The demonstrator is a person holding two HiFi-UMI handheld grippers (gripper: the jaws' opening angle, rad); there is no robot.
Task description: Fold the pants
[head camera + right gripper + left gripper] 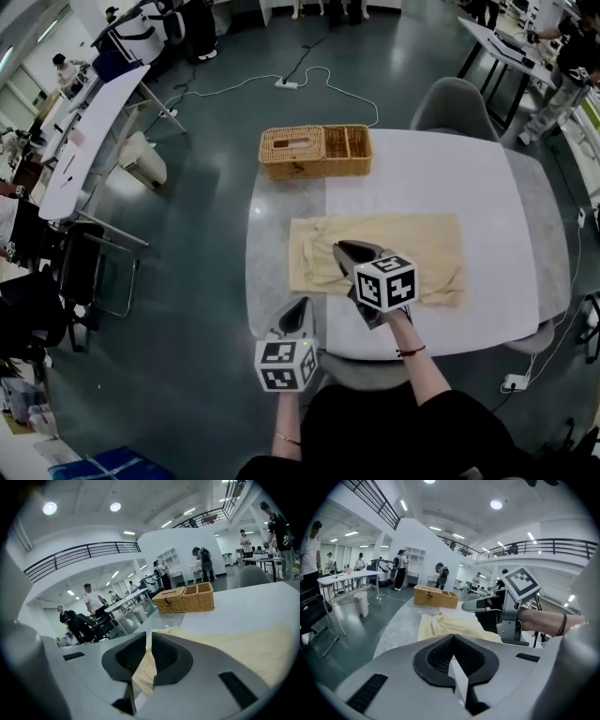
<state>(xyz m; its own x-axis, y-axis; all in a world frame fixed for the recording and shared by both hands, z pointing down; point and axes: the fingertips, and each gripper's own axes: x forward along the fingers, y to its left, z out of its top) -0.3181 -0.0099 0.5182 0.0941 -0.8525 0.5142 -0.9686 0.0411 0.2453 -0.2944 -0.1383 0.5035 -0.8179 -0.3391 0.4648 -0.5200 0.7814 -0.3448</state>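
Observation:
The pale yellow pants (pixel 412 246) lie as a flat folded rectangle across the middle of the white table (pixel 450 169); they also show in the left gripper view (pixel 440 625) and the right gripper view (pixel 243 648). My right gripper (pixel 343 249) hovers above the pants' left half, clear of the cloth. Its jaws stand almost together with only a thin slit, through which I see cloth lying below (pixel 149 637). Nothing hangs from it (pixel 464 605). My left gripper (pixel 301 307) is shut and empty at the table's near left edge (pixel 452 637), short of the pants.
A wicker basket (pixel 314 150) with compartments stands at the table's far left, beyond the pants (pixel 185 599). A grey chair (pixel 455 108) is tucked in at the far side. A power strip and cable (pixel 286 84) lie on the floor. People and desks fill the background.

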